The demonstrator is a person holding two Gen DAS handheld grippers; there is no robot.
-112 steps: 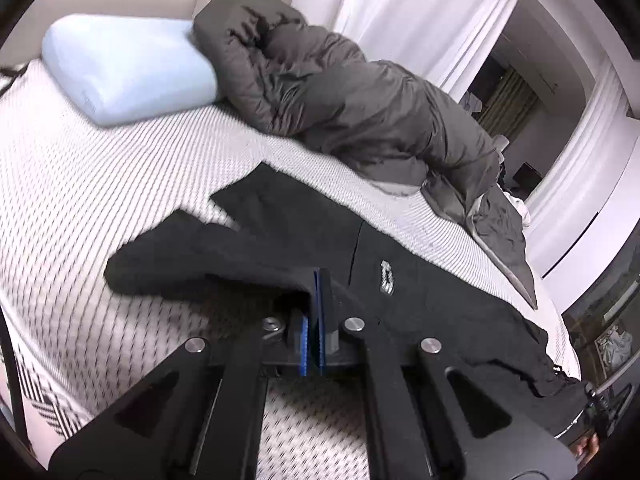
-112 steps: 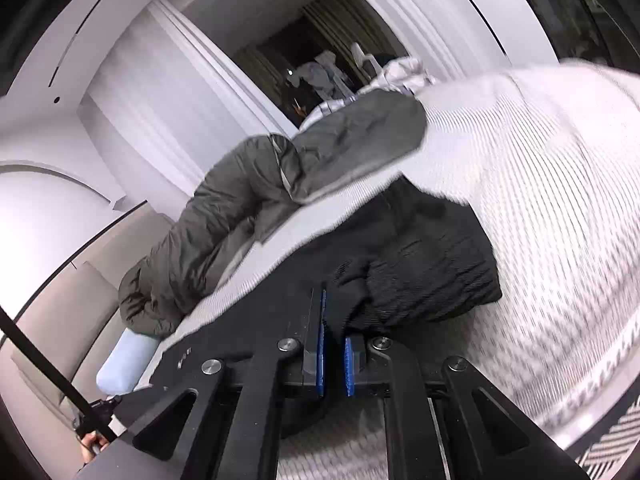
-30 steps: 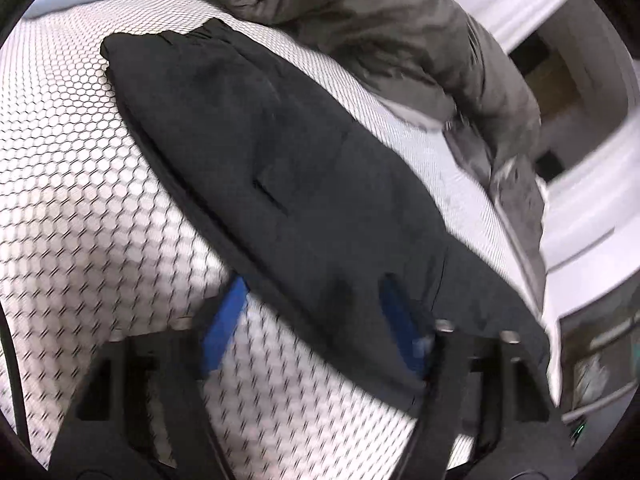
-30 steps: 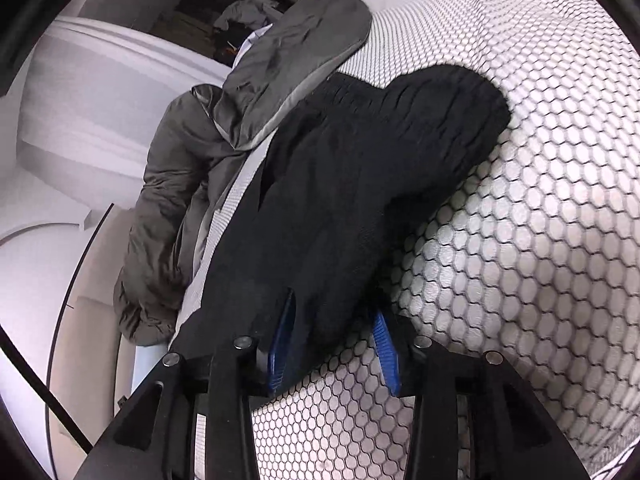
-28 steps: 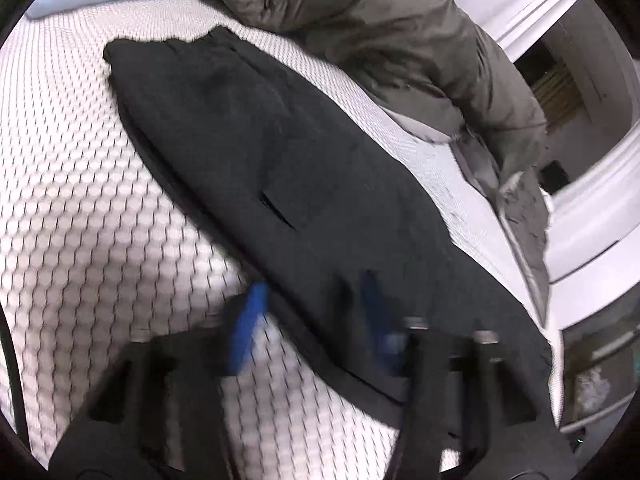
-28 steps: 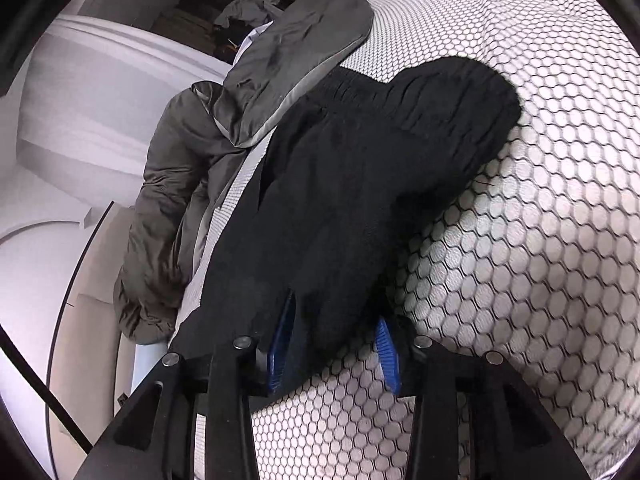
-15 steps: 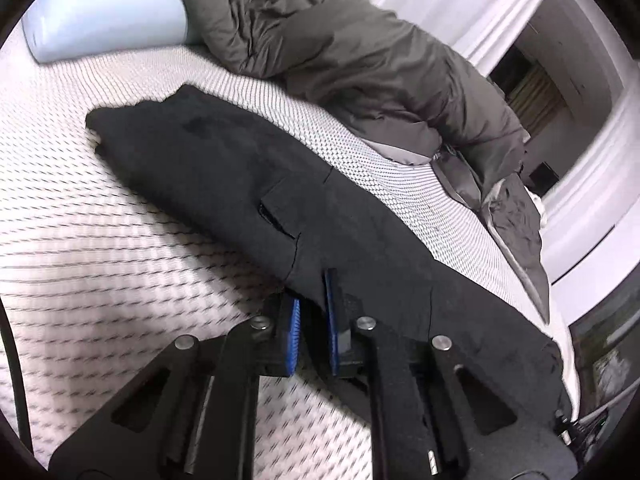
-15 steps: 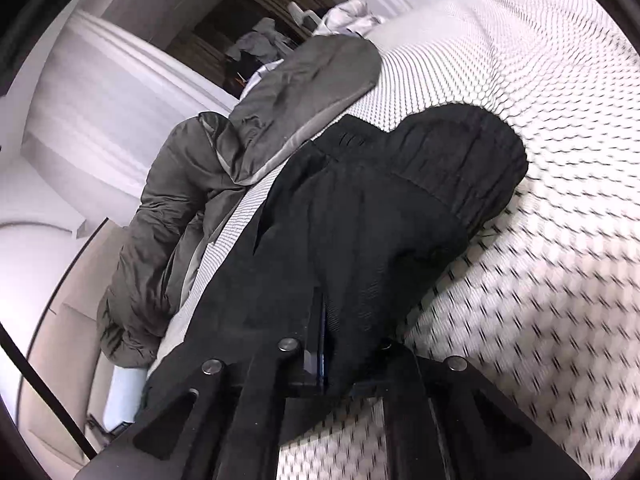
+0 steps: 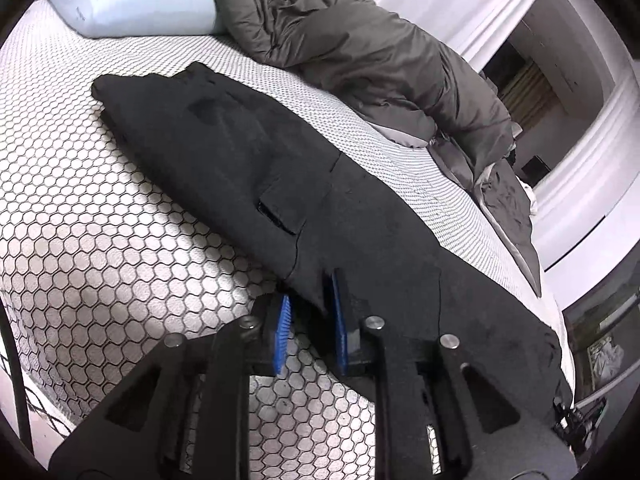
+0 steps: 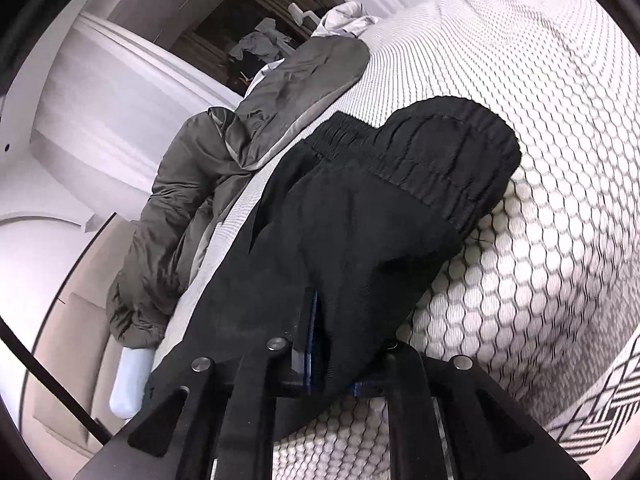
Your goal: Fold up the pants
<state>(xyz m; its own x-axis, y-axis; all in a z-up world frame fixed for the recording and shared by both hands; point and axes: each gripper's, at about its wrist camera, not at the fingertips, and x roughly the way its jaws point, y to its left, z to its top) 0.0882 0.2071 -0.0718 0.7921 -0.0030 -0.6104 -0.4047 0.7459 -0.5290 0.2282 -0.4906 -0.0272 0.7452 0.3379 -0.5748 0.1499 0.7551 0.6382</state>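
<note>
Black pants (image 9: 248, 152) lie folded lengthwise on the white honeycomb-patterned bed, legs stacked, cuffs at the far left. My left gripper (image 9: 310, 312) is at the near edge of the pants, its blue pads a small way apart with the fabric edge between them. In the right wrist view the elastic waistband end of the pants (image 10: 420, 168) bulges up. My right gripper (image 10: 332, 344) has the pants' edge draped over it; one blue pad shows, the other is hidden under fabric.
A crumpled grey duvet (image 9: 360, 40) lies along the far side of the bed, also in the right wrist view (image 10: 224, 168). A pale blue pillow (image 9: 136, 4) sits at the head. The mattress edge (image 10: 592, 412) is near on the right.
Both grippers closed onto the near edge of the pants. The left gripper's pads have since parted slightly, and both cameras have moved closer to the bed.
</note>
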